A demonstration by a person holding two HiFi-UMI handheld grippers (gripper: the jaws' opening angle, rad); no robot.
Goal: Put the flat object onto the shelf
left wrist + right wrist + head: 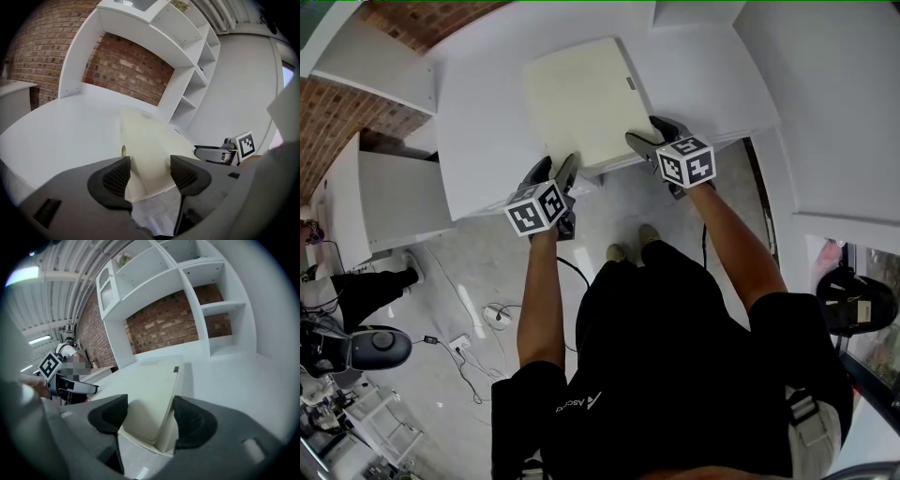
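Observation:
A cream flat panel [581, 103] lies on the wide white shelf surface [483, 122], and its near edge overhangs the front. My left gripper [555, 169] is at the panel's near left corner, open, with gaps on both sides in the left gripper view [150, 176]. At the near right corner, my right gripper [649, 131] is also open. In the right gripper view its jaws straddle that corner [147, 416] without pressing on it. The panel [150, 140] [150, 390] runs away from both grippers toward the brick wall.
White cubby shelving [206, 301] [187, 70] rises at the back against a brick wall [131, 65]. Below the overhang is grey floor with cables and a power strip [478, 328]. Another person [356, 291] and equipment stand at the left.

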